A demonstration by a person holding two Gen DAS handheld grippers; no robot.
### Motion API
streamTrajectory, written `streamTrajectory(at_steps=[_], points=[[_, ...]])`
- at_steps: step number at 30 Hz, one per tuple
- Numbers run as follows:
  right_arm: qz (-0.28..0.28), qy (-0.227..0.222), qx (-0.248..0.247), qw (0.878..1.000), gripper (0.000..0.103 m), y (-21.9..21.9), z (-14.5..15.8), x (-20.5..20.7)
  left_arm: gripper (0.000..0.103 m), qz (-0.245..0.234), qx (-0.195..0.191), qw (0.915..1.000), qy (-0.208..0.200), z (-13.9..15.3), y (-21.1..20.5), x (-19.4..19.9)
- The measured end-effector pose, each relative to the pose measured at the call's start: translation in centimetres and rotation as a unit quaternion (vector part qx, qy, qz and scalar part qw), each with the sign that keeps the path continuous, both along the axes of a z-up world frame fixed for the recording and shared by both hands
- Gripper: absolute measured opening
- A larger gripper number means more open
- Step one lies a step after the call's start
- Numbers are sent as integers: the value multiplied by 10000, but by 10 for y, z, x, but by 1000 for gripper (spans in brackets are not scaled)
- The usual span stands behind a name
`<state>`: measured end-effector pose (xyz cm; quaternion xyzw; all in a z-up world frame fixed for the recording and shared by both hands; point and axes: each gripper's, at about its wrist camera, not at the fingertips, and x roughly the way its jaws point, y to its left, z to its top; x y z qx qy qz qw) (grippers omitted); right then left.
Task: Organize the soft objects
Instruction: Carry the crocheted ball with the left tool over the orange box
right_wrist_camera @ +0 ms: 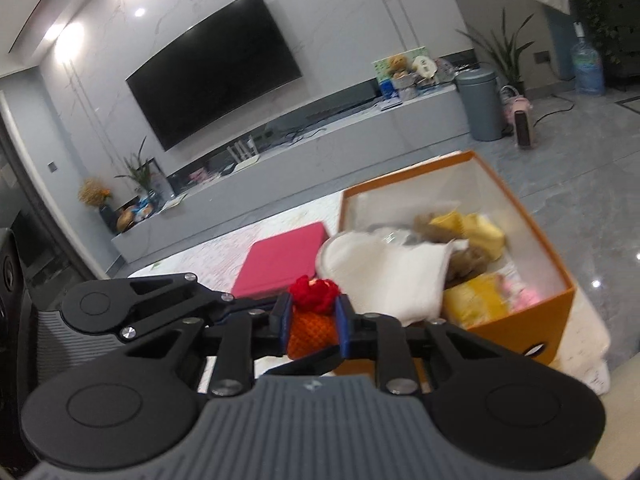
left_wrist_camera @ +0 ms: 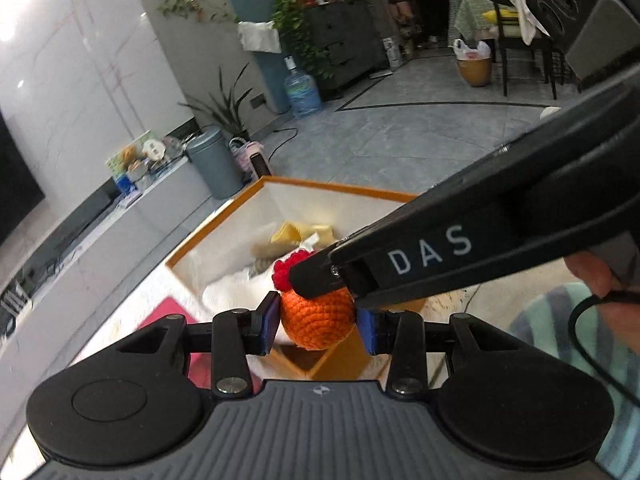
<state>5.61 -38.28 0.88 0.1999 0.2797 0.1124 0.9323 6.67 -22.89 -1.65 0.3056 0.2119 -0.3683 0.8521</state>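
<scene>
The orange crocheted ball with a red knitted tuft (left_wrist_camera: 316, 322) sits between the blue pads of the left tool (left_wrist_camera: 316, 322), which presses it on both sides, its jaws at a middling width. In the right wrist view the same ball (right_wrist_camera: 311, 332) is clamped between the blue pads of the right tool (right_wrist_camera: 312, 326), jaws narrow around it, with the red tuft poking up above the pads. So both tools grip the one toy together. In the left wrist view the right tool crosses in from the right as a long black bar, its tip covering the ball's upper right.

The ball hangs just at the near corner of the open orange cardboard box with a white inside (right_wrist_camera: 532, 216), above its rim rather than within it. Inside the box lie a white padded cloth (right_wrist_camera: 392, 272) draped over the near left edge, yellow soft pieces (right_wrist_camera: 476, 232), a brownish fuzzy item (right_wrist_camera: 468, 260) and a yellow-and-pink bundle (right_wrist_camera: 492, 296) at the near right. A flat pink-red pad (right_wrist_camera: 284, 264) lies on the pale patterned surface (right_wrist_camera: 224, 260) left of the box, just beside it. At the right edge of the left wrist view a striped light-blue sleeve (left_wrist_camera: 560, 320) shows.
</scene>
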Motion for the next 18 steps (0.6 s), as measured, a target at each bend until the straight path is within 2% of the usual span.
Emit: streamTrajectory(at_steps=[3,7,10,14,18], points=[[-42,-6,-106,9999,16,-9,1,9,45,-95,98,9999,4,-1,-15,11],[-123,126,-255,9995,16,-18,3,31,45,-131,256,9993,255,-4,-30,30],[-137,444,-308,9984,15,-27,0,53,45,-114,384,9955,864,-9,-43,58],[-17,1085,-309,9936,14,-37,-15,80,46,-75,557,9818,1812,-23,-53,91],[20,1624,-165,9866,14,-46,-34,97,55,1,685,9723,2233,-39,-54,108]])
